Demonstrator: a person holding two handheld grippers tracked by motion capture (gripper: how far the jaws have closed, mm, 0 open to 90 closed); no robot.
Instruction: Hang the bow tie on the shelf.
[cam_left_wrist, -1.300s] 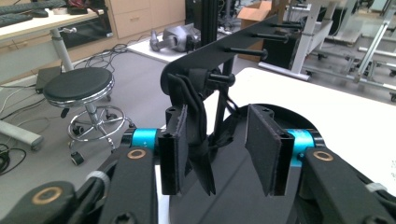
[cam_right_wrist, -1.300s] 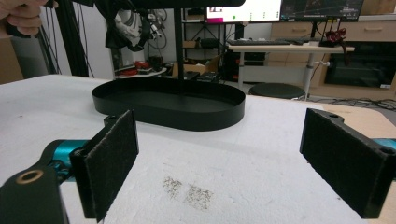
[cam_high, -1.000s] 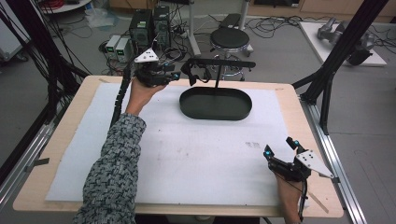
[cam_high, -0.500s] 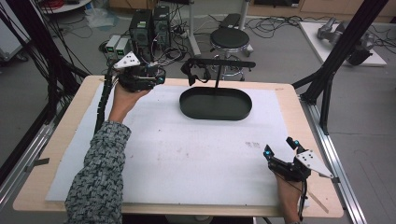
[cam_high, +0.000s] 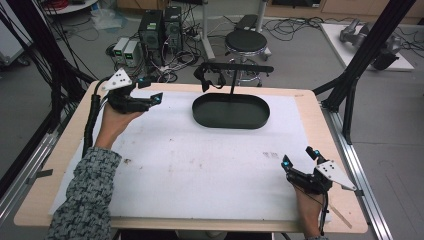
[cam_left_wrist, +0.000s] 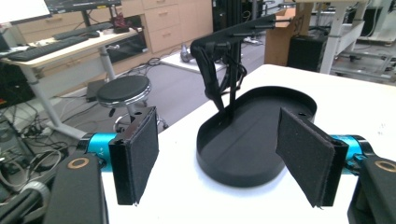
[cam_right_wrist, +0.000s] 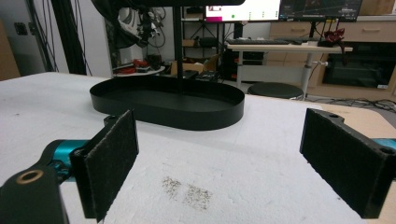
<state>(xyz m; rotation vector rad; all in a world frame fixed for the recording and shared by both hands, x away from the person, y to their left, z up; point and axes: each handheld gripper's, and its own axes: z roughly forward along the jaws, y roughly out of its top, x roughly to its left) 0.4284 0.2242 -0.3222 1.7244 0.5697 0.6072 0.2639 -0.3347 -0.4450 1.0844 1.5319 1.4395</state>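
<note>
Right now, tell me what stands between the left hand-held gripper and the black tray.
Nothing visible. The left hand-held gripper, jaws apart, faces the black tray across bare white table cover.

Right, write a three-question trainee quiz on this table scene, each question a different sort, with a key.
1. True or false: the left gripper is shut on the black strap that hangs from the stand's crossbar.
2. Multiple choice: the oval black tray lies at the (A) near edge, (B) far side, (C) right corner of the white sheet.
3. Fill in: the right gripper sits near the table's near-right corner with its jaws ____.

Key: 1 false, its jaws are apart with nothing between them; 2 B; 3 open.
</note>
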